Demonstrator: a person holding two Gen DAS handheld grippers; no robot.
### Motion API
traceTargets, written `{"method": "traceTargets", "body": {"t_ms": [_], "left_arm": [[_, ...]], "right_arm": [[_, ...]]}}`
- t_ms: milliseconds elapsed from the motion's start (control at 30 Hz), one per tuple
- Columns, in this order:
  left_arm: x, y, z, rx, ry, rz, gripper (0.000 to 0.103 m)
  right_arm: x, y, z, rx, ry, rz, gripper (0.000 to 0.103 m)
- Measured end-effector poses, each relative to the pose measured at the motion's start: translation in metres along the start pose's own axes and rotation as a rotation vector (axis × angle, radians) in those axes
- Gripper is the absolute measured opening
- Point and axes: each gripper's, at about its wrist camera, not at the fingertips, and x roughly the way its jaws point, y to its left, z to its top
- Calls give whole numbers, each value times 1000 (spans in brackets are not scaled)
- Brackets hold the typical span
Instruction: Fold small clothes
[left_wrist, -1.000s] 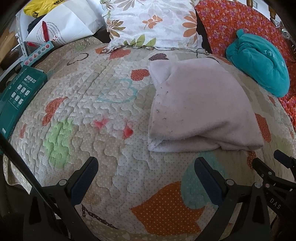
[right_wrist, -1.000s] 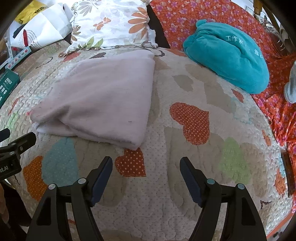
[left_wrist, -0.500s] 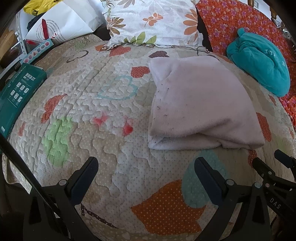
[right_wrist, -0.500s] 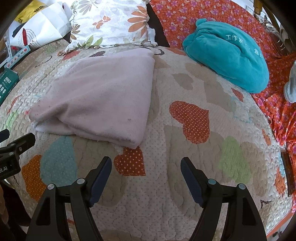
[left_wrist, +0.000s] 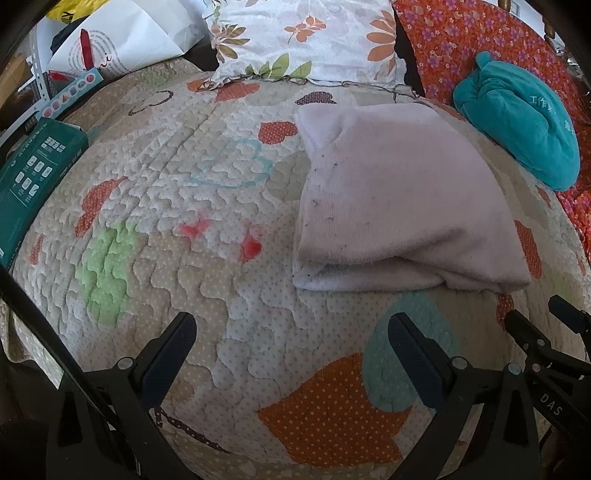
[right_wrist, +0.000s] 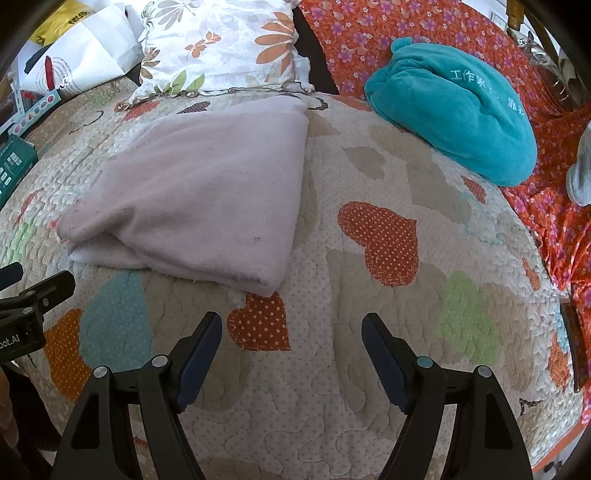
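Pale pink fleece, one item: the garment (left_wrist: 399, 195) lies folded on the quilt (left_wrist: 207, 295), a flat layered bundle with its stacked edges facing you and its far end near the floral pillow (left_wrist: 306, 37). It sits ahead and to the right of your left gripper (left_wrist: 291, 332), and ahead and to the left of your right gripper (right_wrist: 291, 334).

Grippers, two: both released, jaws spread wide, holding nothing, hovering over bare quilt short of the cloth. Neither touches the garment.

Condition of fold: it appears at least halved, with a loose lower layer peeking out at the near left corner (left_wrist: 314, 277). Judged as either finished or awaiting one more fold.

Handling notes, should you fold again:
- Take the two near corners, one per gripper, and pinch all layers together, so the lower layer does not trail.
- Bite only the cloth; the quilt beneath is soft and puckered and could be caught with it.
- Lift low, carry both corners evenly toward the pillow end, and lay edge on edge before letting go.
- Fleece is thick and springy; press the crease flat or it may open.

Neighbours: teal bundle (right_wrist: 454, 110) to the right, green box (left_wrist: 33, 177) at the left edge, both well apart from the work.
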Motion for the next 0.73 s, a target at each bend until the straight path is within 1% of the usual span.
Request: {"method": "traceTargets", "body": {"t_ms": [400, 600, 733], "left_arm": [[3, 0, -1, 3, 10, 0, 103], [4, 1, -1, 4, 3, -12, 103], [1, 3, -2, 9, -15, -8, 103]], "right_arm": [[1, 1, 0, -4, 2, -1, 82], [1, 2, 0, -11, -1, -4, 83], [1, 3, -1, -15, -7, -10, 83]]}}
